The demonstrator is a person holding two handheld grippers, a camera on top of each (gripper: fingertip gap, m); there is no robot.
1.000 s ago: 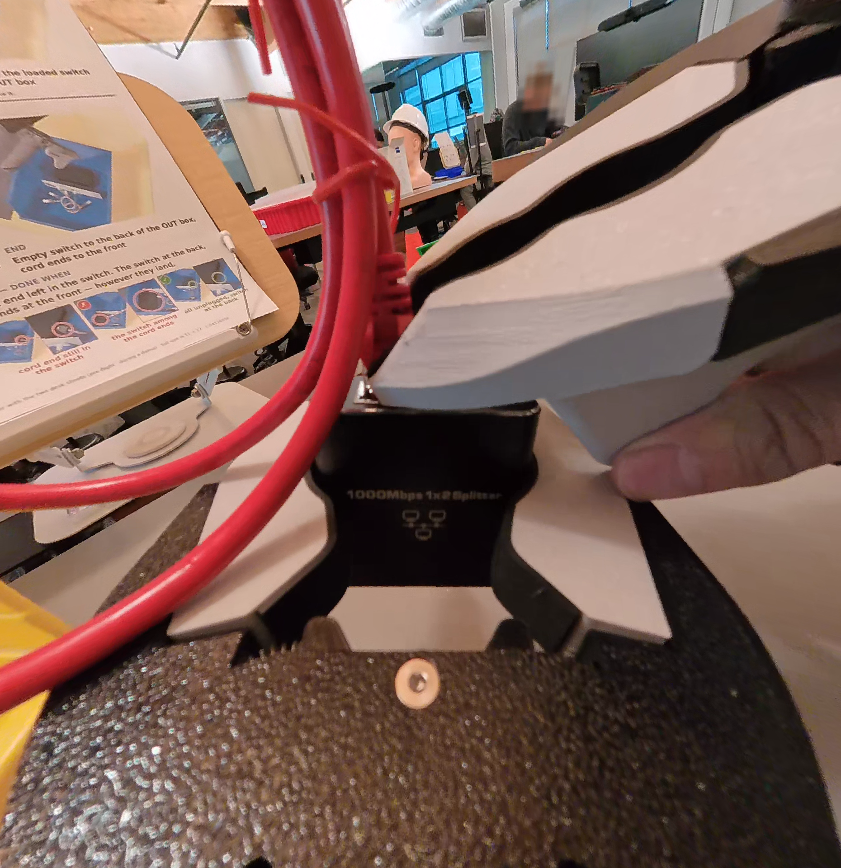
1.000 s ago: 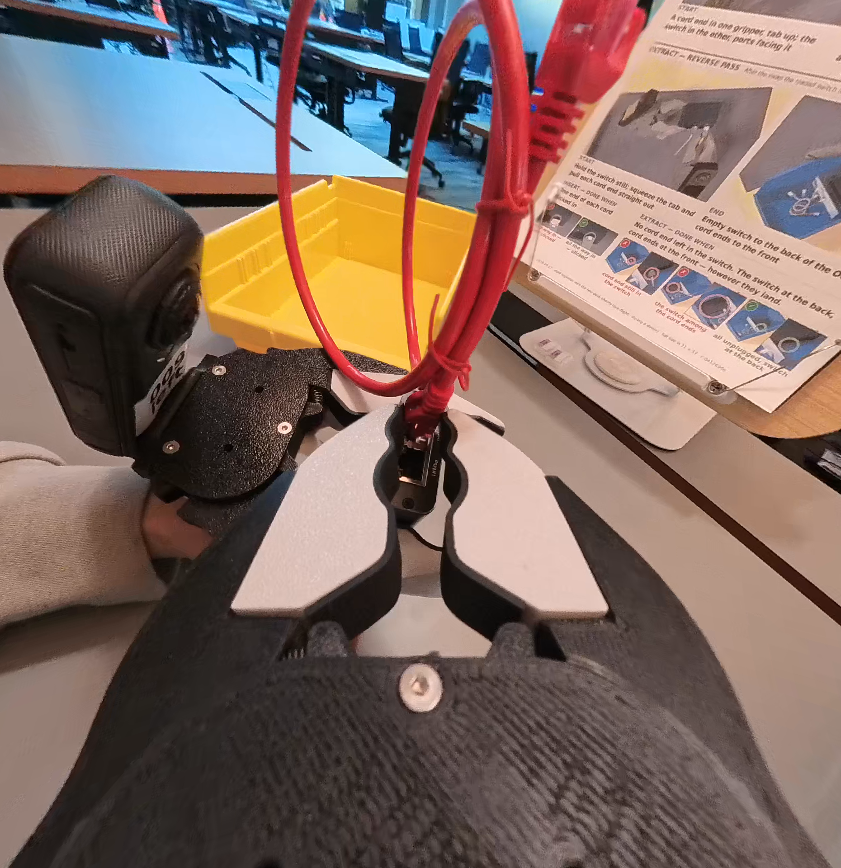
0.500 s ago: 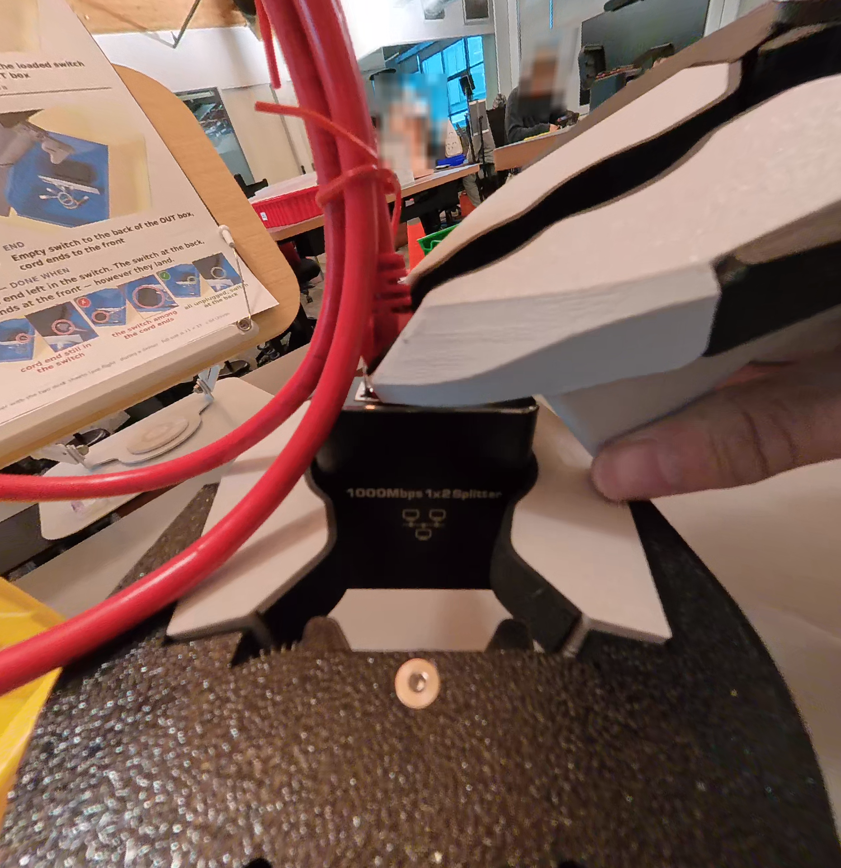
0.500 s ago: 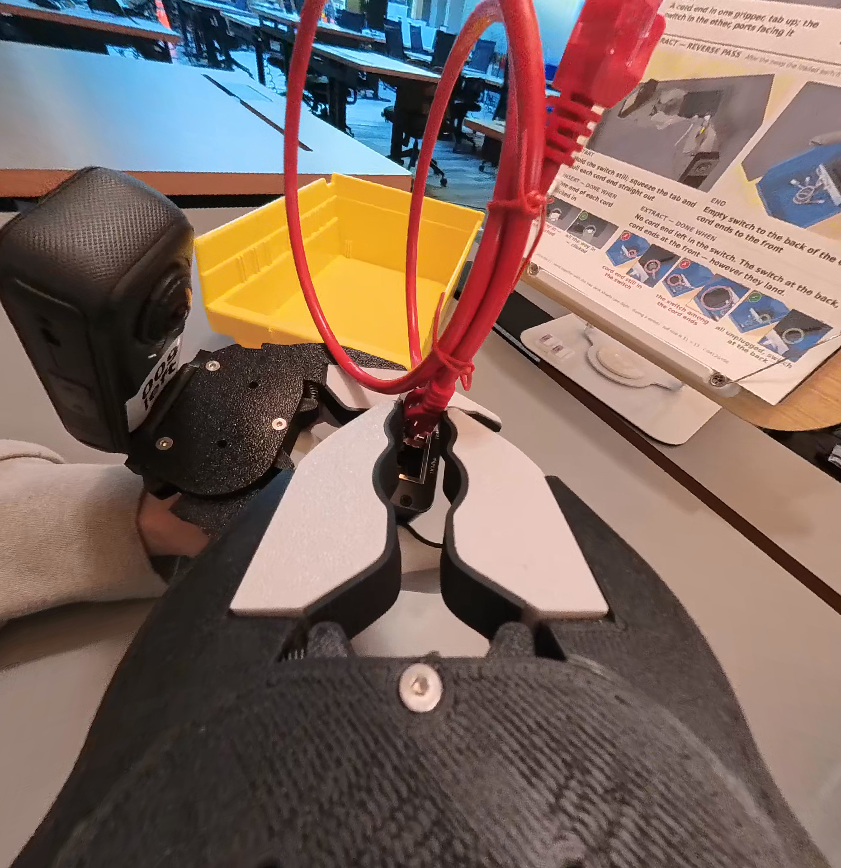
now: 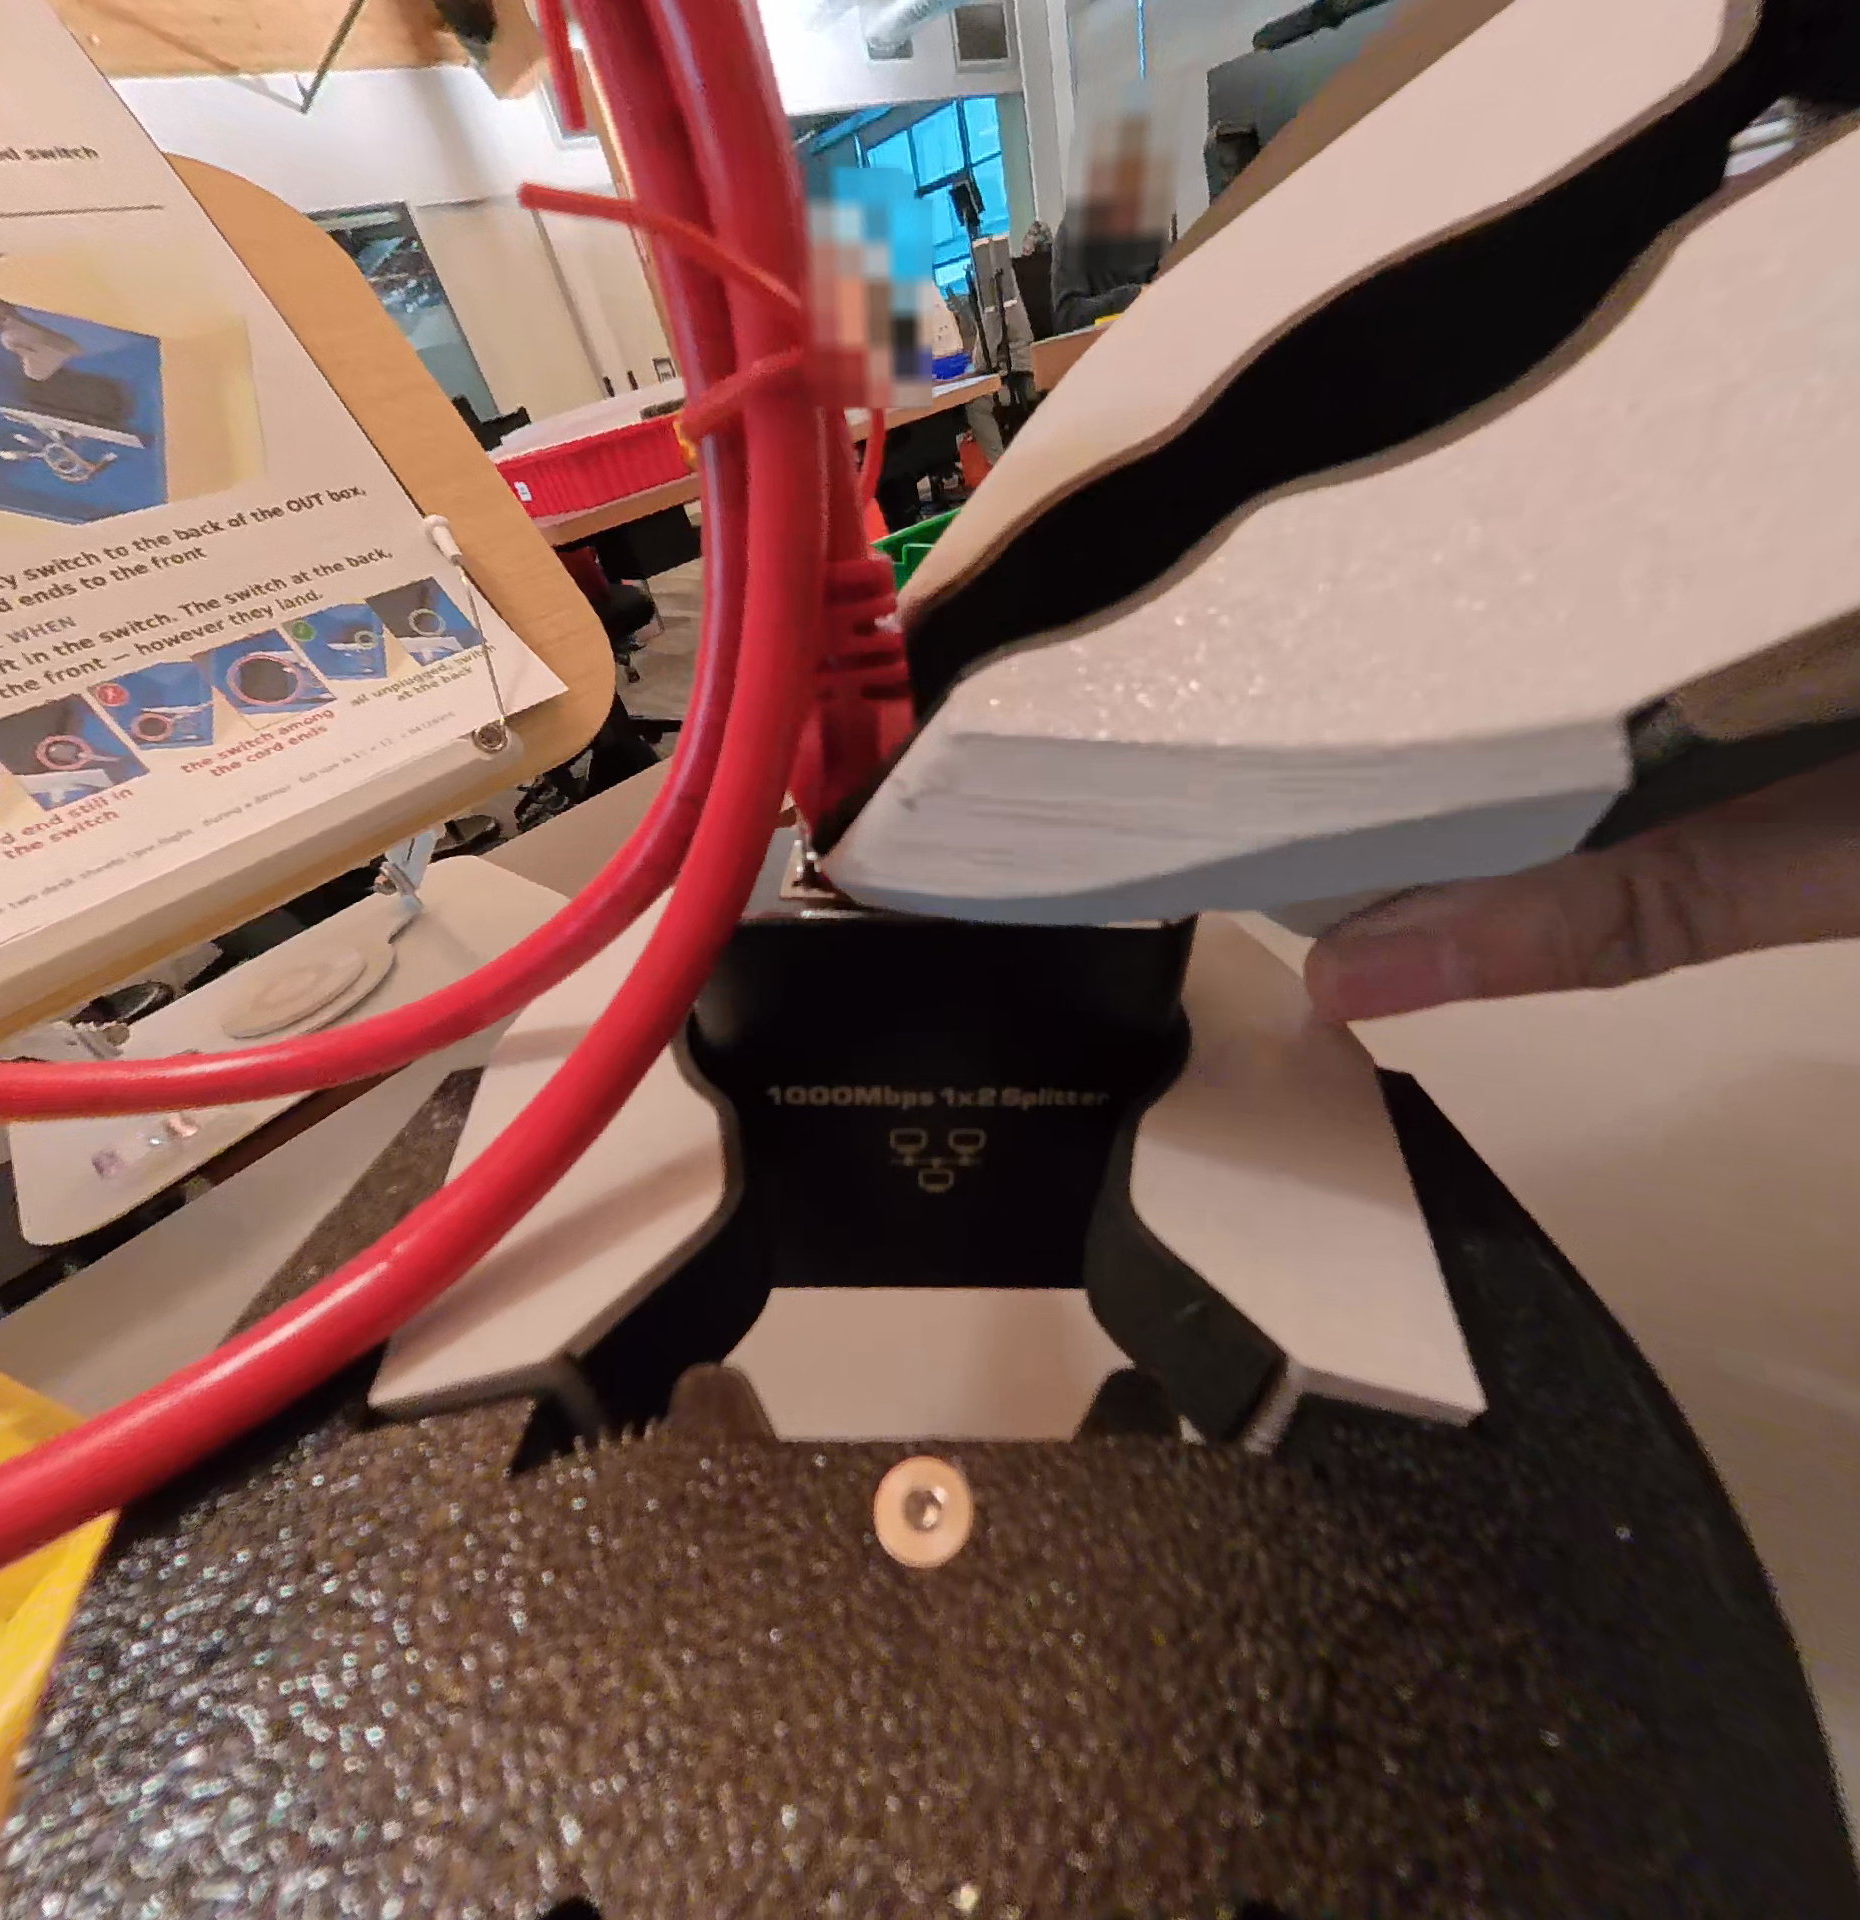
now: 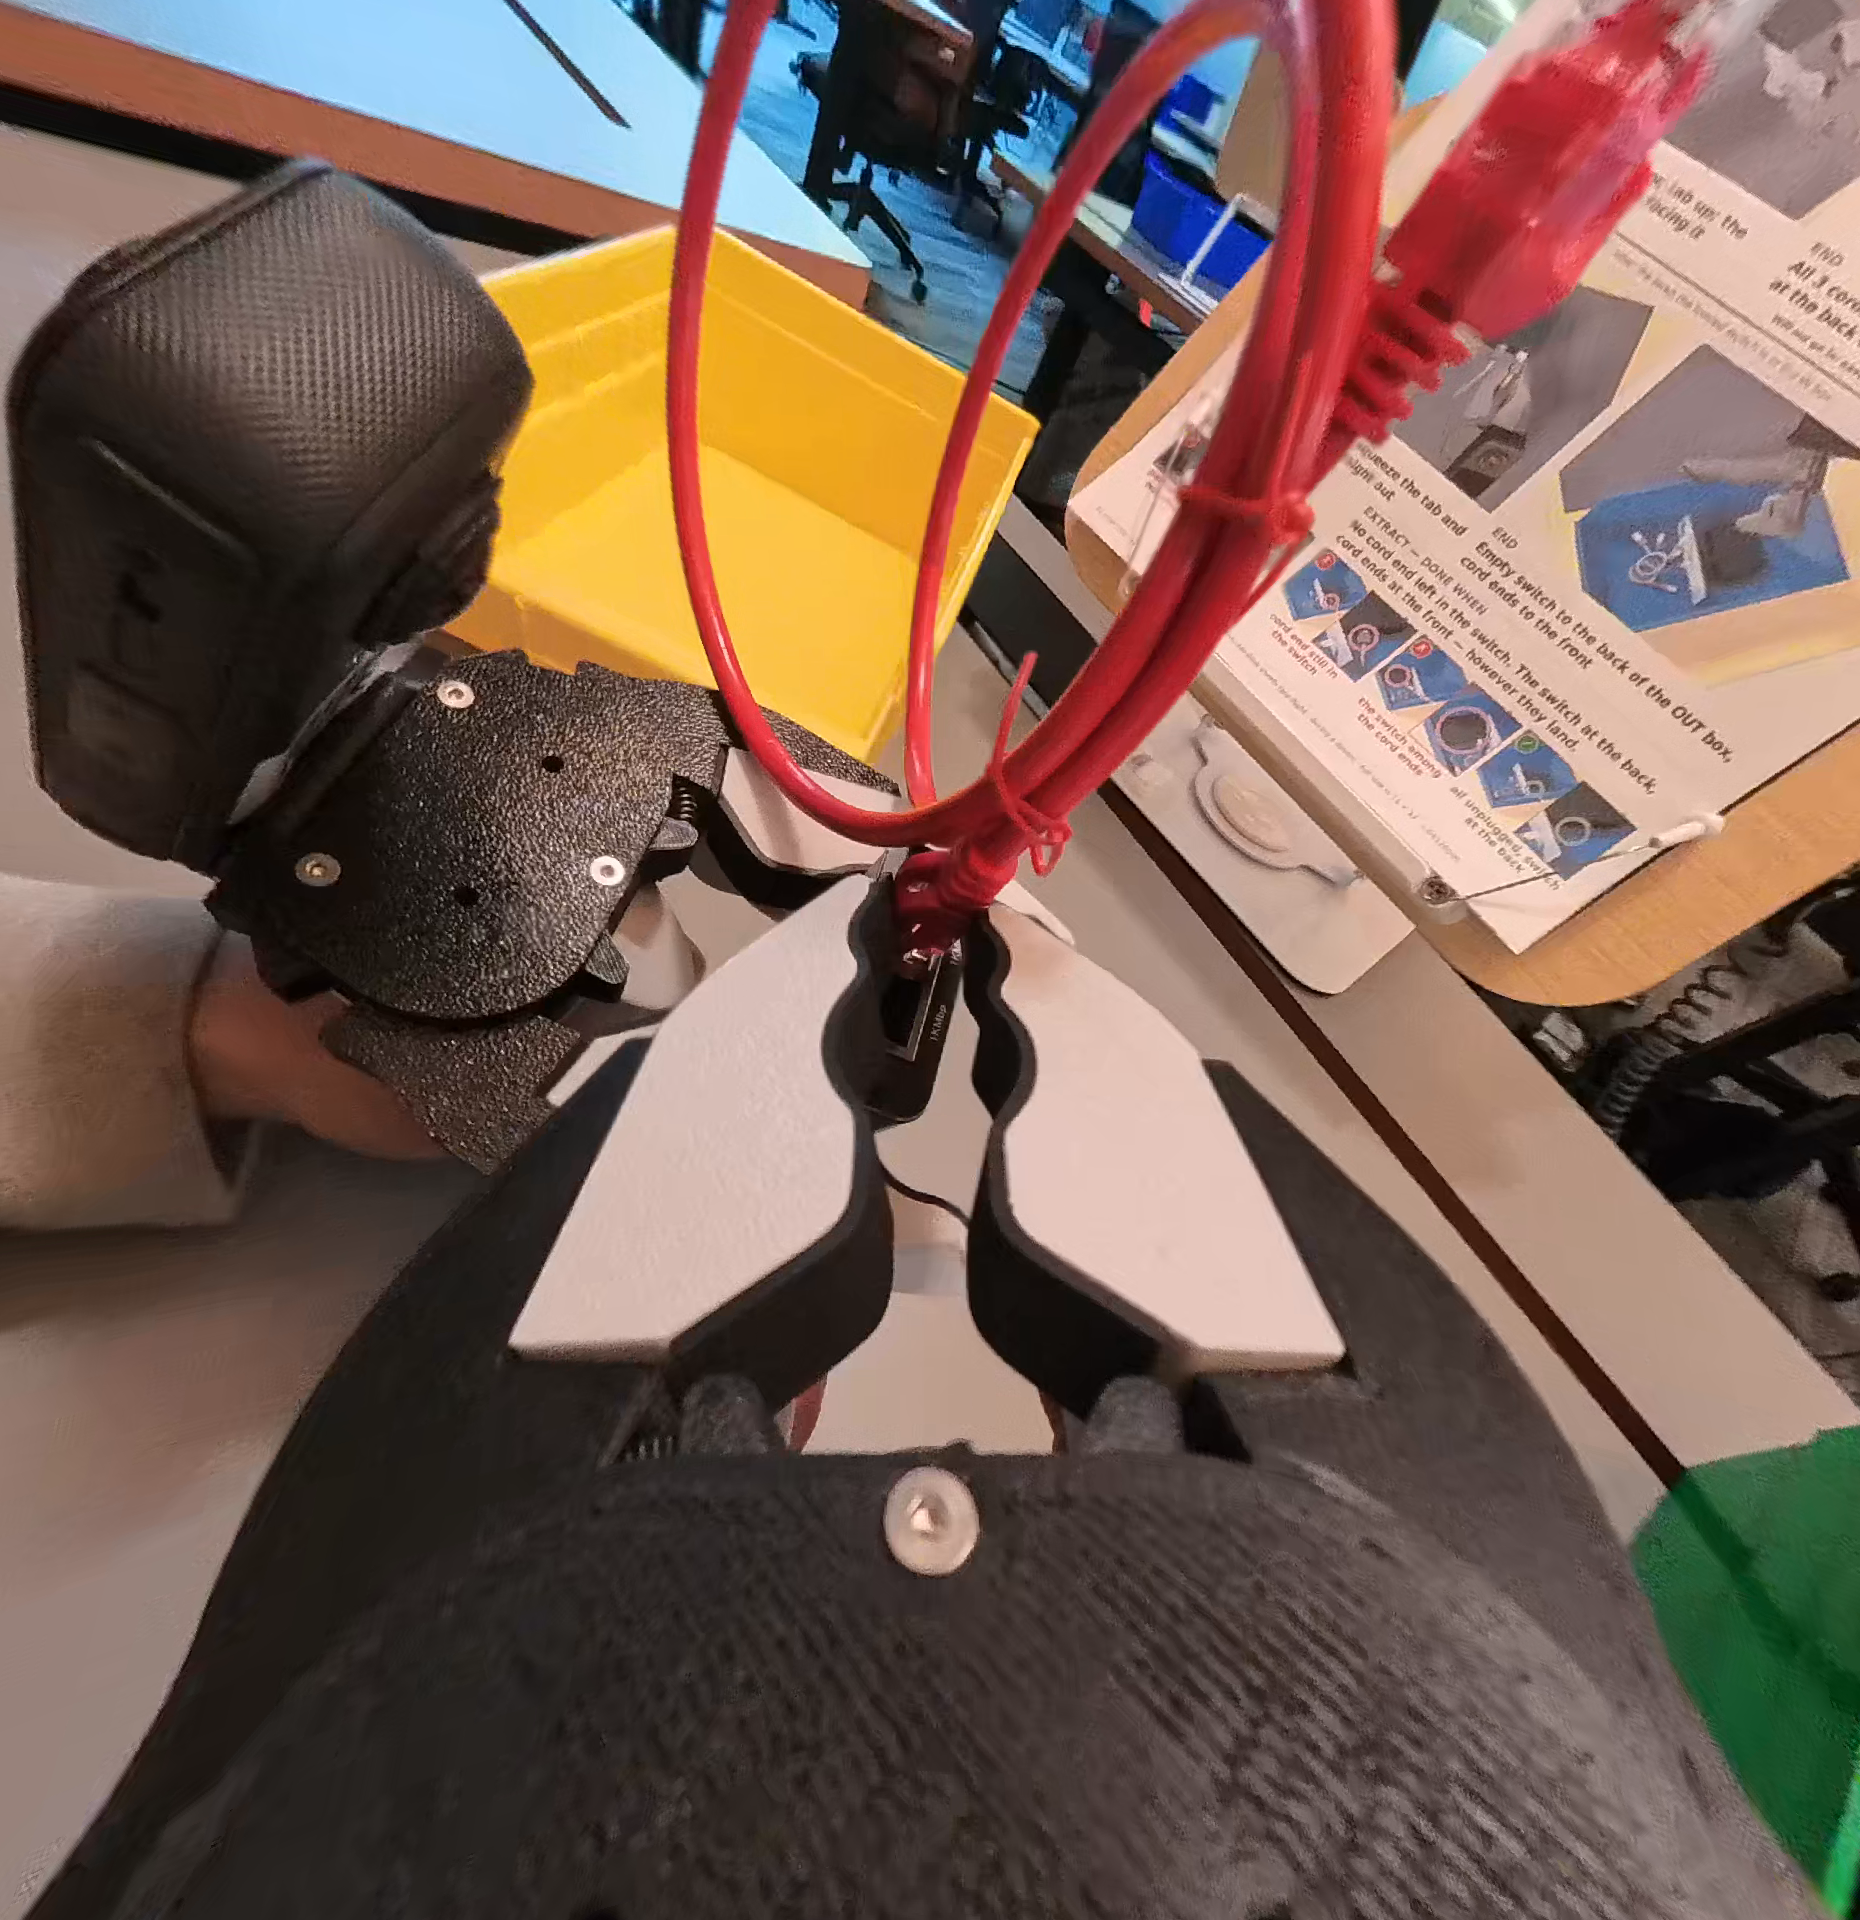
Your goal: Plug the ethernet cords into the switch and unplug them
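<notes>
The left claw (image 5: 936,1049), flat grey fingers on pebbled black plastic, clamps the glossy black switch (image 5: 936,1122) bearing pale print. The right claw (image 6: 931,997) pinches the coiled red cord's (image 6: 1258,582) ribbed plug (image 6: 931,894) at the switch's port, above the table (image 6: 1321,1060).

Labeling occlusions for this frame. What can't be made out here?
- Left wrist view: the switch ports and plug seating, covered by the right tongs.
- Right wrist view: whether the red plug is latched; too small, tucked between the fingers.
- Both views: the red cord loop top, cut by the upper edge.
</notes>
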